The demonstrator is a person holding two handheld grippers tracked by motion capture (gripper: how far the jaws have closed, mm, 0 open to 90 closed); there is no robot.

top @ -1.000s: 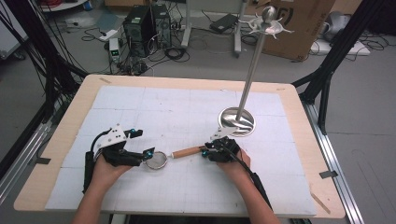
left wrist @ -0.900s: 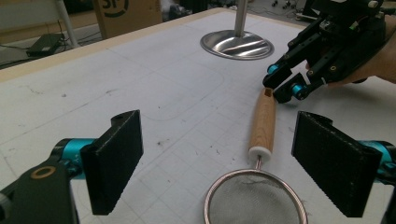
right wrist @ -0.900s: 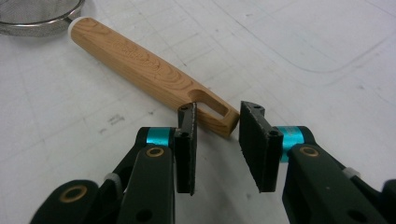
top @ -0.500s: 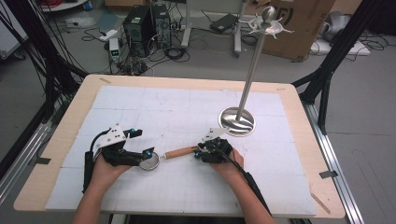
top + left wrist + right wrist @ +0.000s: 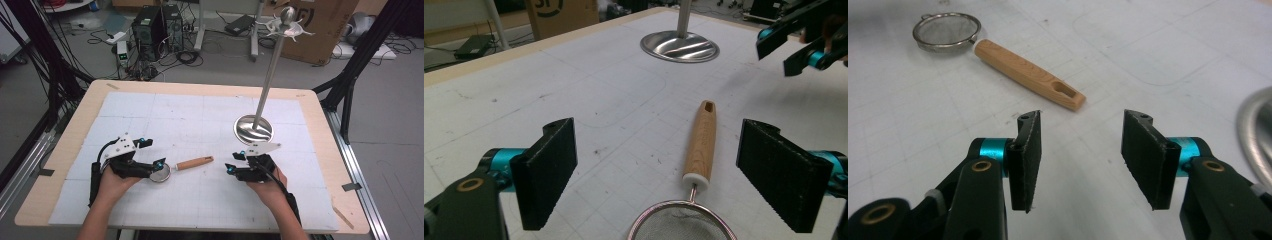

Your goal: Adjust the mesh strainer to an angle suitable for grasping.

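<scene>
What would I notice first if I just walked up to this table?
Probably the tall shiny metal stand, rising from its round base on the far right part of the white table. Next, the little strainer with a wooden handle, lying flat near the front. It sits between the open left tongs and the open right tongs, neither touching it.

Little can be read here. In the left gripper view, a cardboard box (image 5: 561, 17) on the floor beyond the far left edge of the table bears a dark round mark with two pale characters that look like "3F", cut off by the frame. Its other lettering is too blurred to make out.
</scene>
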